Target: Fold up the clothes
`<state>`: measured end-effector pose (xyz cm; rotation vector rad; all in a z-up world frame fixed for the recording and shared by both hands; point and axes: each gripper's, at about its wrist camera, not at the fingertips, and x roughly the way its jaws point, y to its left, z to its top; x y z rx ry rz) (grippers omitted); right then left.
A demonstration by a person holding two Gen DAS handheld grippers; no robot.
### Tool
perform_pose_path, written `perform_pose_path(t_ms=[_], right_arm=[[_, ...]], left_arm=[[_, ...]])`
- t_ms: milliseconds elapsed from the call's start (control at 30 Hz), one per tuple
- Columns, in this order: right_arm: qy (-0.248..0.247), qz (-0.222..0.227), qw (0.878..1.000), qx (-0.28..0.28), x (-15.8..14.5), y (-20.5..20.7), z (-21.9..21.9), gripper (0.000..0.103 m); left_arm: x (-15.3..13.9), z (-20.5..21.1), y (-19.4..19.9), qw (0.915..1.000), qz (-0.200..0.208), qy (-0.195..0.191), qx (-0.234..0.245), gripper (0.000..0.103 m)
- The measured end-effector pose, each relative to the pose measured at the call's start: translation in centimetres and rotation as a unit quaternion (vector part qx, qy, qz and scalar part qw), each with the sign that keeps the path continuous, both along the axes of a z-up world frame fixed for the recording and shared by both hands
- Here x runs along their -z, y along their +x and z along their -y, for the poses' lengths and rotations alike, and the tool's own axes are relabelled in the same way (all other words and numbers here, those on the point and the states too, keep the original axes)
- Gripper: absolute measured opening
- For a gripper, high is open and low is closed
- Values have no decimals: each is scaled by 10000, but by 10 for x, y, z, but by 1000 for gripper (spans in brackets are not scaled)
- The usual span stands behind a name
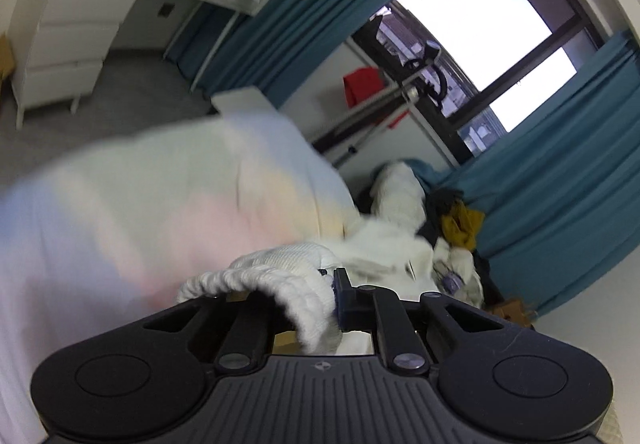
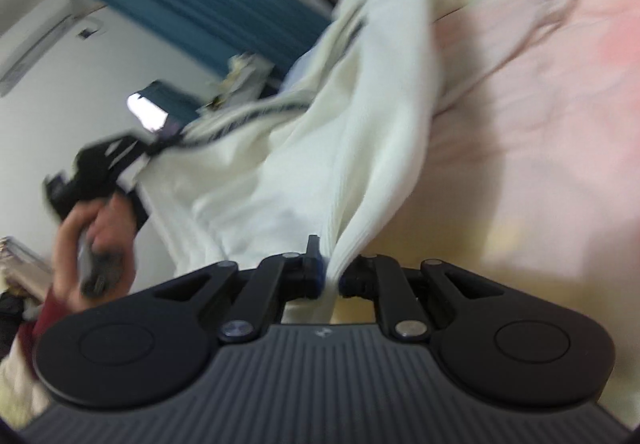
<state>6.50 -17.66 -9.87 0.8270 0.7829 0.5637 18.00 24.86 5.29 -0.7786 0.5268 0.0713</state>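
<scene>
A white ribbed knit sweater [image 2: 320, 132] hangs stretched in the air between both grippers, above the bed. My right gripper [image 2: 330, 278] is shut on a bunched fold of it. In the left wrist view the sweater's thick ribbed edge [image 1: 280, 276] wraps over the left finger, and my left gripper [image 1: 320, 300] is shut on it. The right wrist view also shows the left gripper [image 2: 92, 168], blurred, held by a person's hand [image 2: 96, 236] and gripping the sweater's dark-striped far edge. The rest of the garment [image 1: 384, 244] trails toward the clothes pile.
The bed carries a pastel pink, yellow and blue sheet [image 1: 140, 204] [image 2: 540, 104]. A pile of other clothes [image 1: 460, 224] lies by the teal curtains [image 1: 560, 164]. A tripod [image 1: 372, 116] stands near the window, with white drawers [image 1: 68, 44] at far left.
</scene>
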Motion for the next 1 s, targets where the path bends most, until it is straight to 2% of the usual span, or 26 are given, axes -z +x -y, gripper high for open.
perform_pose_path(t_ms=[133,233,300,400,533,667,733,767,800,867,967,1000], right_arm=[[368,146,9977,-556,-9,18,-52,11],[339,252,9940,-1011,-6,35,-91,11],[200,302,9912,-1277,4,45,-113,11],[-199,344,9882,-1477,24,49,-130,11],[-459,71,9854,-1640,50,61,-140,11],[-522,44,9846,-1669,53,66,-141,11],[-586,112,9840,-1679,47,68,-140,13],[-631,151,9838,-1673,44,68,-139,13],[-709,194,9839,-1632,42,66,-137,14],[-864,279,9838,-1548,36,62,-134,14],[-1097,407,9829,-1421,28,57,-129,18],[-1175,449,9824,-1379,25,55,-127,24]], left_arm=[[-33,-37,33,9988,185,439,-80,12],[-36,-72,47,9973,145,691,-179,12],[-21,-95,58,9968,21,755,-251,13],[21,-123,72,9960,-457,696,-339,13],[77,-153,80,9931,-970,563,-332,13],[100,-169,72,9960,-790,390,-175,17],[100,-170,60,9967,-675,443,-70,22],[99,-168,53,9964,-652,537,-54,28],[97,-166,45,9963,-618,596,-26,39],[90,-159,30,9965,-522,652,37,54],[76,-144,-1,9963,-375,773,65,66],[70,-138,-15,9956,-346,862,89,70]])
